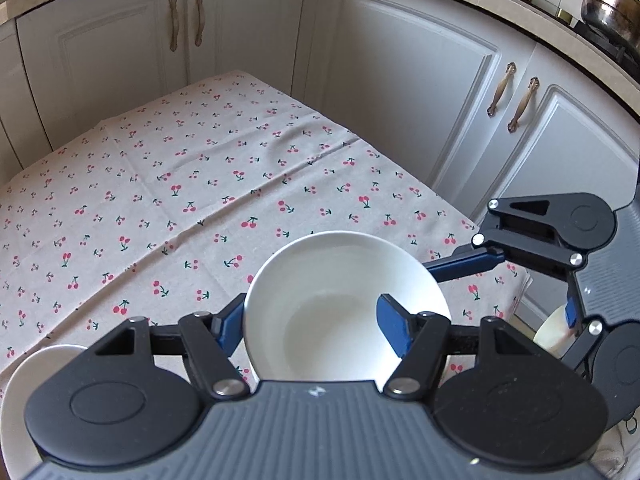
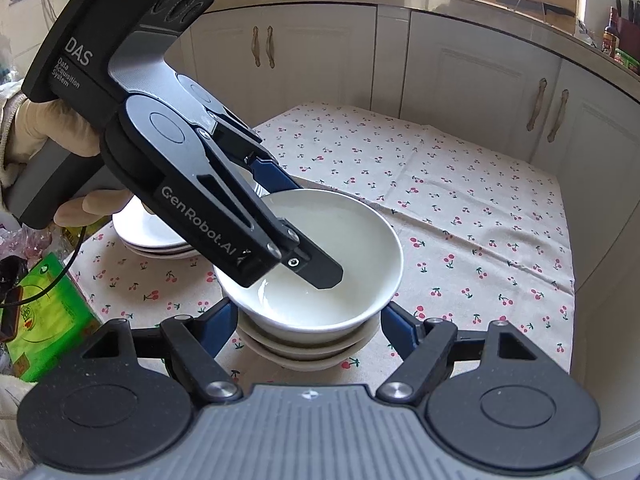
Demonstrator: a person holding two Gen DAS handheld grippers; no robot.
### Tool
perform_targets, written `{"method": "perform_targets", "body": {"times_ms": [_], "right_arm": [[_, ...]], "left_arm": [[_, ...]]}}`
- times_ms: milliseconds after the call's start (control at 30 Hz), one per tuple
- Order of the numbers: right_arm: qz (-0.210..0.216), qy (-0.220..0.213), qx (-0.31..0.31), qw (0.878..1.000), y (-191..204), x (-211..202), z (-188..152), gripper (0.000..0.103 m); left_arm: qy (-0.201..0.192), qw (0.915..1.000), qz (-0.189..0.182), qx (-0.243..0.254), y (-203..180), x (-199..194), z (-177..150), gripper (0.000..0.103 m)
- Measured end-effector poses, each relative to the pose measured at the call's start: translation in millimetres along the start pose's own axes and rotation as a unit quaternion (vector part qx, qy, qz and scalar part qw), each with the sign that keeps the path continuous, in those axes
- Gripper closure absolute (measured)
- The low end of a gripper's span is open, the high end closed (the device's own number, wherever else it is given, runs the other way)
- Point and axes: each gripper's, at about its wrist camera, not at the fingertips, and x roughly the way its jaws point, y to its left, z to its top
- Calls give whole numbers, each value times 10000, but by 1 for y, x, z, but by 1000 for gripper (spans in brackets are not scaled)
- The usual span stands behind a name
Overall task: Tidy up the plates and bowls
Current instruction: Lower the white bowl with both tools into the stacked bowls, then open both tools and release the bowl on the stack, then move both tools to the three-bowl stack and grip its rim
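cherry-print tablecloth [image 2: 460,184] fills mid-frame under white cabinets, and the left gripper [image 2: 294,224] is pinching the rim of the white bowl [image 2: 344,248], one finger inside, one outside. right gripper [image 2: 308,320], spread, flanks the bowl stack [image 2: 308,350] beneath without touching. plates [image 2: 148,236] sit stacked at centre left; stacking looks nearly finished, bowl unreleased.

Lettering on the left gripper [image 2: 316,236]
"DAS Data Acquisition System" on its body; "GenRobot.AI" along one linkage arm.
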Motion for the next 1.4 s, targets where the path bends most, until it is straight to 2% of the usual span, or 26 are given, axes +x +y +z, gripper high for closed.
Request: {"method": "perform_targets", "body": {"times_ms": [233, 433, 500, 567, 600, 767, 833, 1000, 1167, 1400], "right_arm": [[31, 67, 42, 10000, -1, 4, -2, 21], [47, 76, 53, 9999, -2, 4, -2, 19], [-71, -15, -18, 10000, 0, 1, -2, 6], [-113, -182, -69, 9997, 0, -5, -1, 5], [-81, -224, -64, 9997, 0, -8, -1, 5], [-146, -347, -54, 9993, 0, -14, -3, 2], [-154, -337, -22, 9993, -1, -13, -6, 1], [-229, -273, 49, 9994, -2, -14, -15, 1], [-354, -231, 198, 9989, -2, -17, -21, 1], [-709, -101, 290, 9970, 5, -23, -30, 1]], "left_arm": [[-11, 10000, -42, 21, 1, 0, -1, 36], [-57, 9999, -78, 49, 0, 0, -2, 31], [-133, 9999, -56, 85, -1, -4, -1, 29], [-232, 9996, -42, 131, -3, -9, -1, 28], [-301, 9994, -22, 153, -4, -12, 0, 23], [-801, 9960, 73, 381, -11, -33, -7, 15], [-1022, 9934, 159, 497, -14, -42, -15, 10], [-1309, 9889, 311, 626, -23, -56, -37, 8], [-1367, 9874, 348, 718, -31, -62, -61, 8], [-1160, 9900, 389, 696, -41, -49, -96, 8]]}}
